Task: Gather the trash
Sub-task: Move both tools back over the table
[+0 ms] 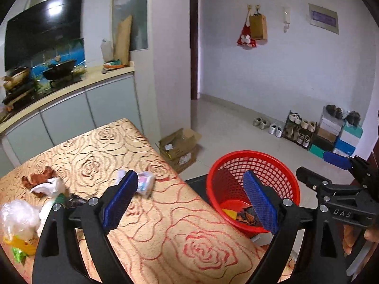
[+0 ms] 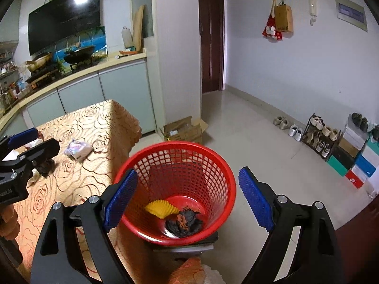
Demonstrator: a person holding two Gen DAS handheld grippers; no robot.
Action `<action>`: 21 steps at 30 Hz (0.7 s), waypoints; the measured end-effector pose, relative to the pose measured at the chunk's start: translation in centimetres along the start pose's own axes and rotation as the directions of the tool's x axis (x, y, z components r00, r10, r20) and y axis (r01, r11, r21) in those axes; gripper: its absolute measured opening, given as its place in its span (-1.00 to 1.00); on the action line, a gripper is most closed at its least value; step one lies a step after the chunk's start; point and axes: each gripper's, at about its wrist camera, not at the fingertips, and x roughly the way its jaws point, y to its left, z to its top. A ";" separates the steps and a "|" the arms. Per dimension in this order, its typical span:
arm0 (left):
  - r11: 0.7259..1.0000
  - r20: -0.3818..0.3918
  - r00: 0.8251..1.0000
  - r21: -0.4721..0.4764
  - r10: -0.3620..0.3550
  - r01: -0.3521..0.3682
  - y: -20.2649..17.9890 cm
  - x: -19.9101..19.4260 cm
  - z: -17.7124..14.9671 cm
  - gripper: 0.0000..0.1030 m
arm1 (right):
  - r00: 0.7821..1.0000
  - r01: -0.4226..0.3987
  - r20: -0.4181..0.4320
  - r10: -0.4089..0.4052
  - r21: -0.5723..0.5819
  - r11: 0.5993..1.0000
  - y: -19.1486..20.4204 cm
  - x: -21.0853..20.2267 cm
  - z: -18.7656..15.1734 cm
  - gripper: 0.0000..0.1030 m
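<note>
While both grippers gape empty, the left gripper (image 1: 190,197) is nearer the tissue pack (image 1: 145,183), just beyond its left finger; the right gripper (image 2: 188,198) hangs over the red basket (image 2: 175,163).

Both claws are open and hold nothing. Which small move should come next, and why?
Probably move the left claw toward the white packet on the table. The red basket already holds a yellow piece and a dark wad, while trash remains on the tablecloth.

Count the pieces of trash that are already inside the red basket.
2: a yellow ridged piece on the bottom's left and a dark crumpled wrapper beside it, right. The red basket wall may hide more.
</note>
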 end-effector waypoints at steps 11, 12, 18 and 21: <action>0.986 0.028 0.990 -0.098 0.135 -0.132 5.2 -3.8 -2.0 0.72 | 0.998 -0.062 0.019 0.062 -0.011 0.998 3.7 -0.7 0.2 0.66; 0.982 0.027 0.987 -0.111 0.157 -0.153 6.0 -4.2 -2.4 0.72 | 0.997 -0.072 0.017 0.072 -0.012 0.997 4.1 -0.7 0.2 0.66; 0.952 -0.001 0.967 -0.175 0.253 -0.249 10.3 -6.2 -4.3 0.73 | 0.992 -0.123 0.021 0.124 -0.052 0.991 7.0 -0.7 0.2 0.68; 0.928 -0.021 0.950 -0.207 0.313 -0.310 13.0 -7.2 -5.3 0.73 | 0.989 -0.148 0.018 0.149 -0.065 0.987 8.2 -0.6 0.3 0.68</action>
